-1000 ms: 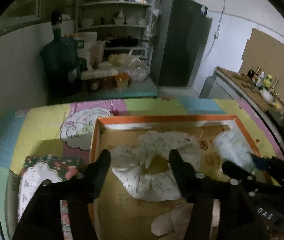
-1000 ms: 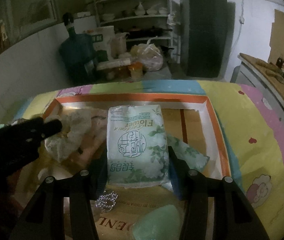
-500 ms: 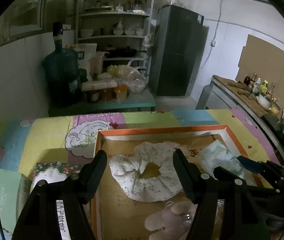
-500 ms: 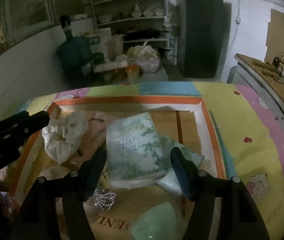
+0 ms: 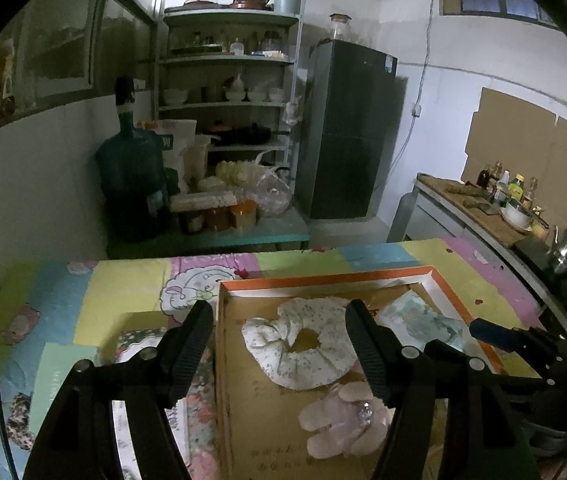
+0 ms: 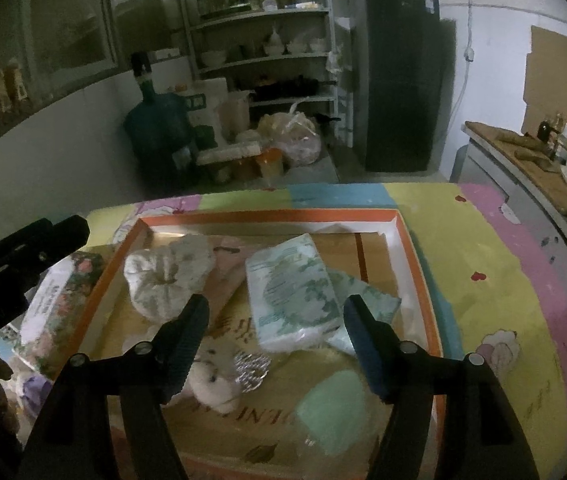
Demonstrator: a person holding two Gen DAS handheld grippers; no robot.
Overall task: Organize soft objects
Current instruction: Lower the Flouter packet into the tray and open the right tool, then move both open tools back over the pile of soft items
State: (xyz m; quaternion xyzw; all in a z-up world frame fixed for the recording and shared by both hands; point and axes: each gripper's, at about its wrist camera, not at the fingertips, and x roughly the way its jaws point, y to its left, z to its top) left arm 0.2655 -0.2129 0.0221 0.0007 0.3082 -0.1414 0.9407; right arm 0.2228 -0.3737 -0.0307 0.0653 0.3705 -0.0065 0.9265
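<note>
Dim kitchen: white walls, open shelving unit (image 5: 229, 92), dark fridge (image 5: 349, 132), wooden counter (image 5: 479, 208) at right.

left tool (image 5: 277, 334) spread wide, right tool (image 6: 275, 326) likewise

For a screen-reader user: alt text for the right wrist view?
The open right gripper hovers over an orange-rimmed box holding a tissue pack, white scrunchie, plush toy and green sponge. The left gripper shows at left.
</note>
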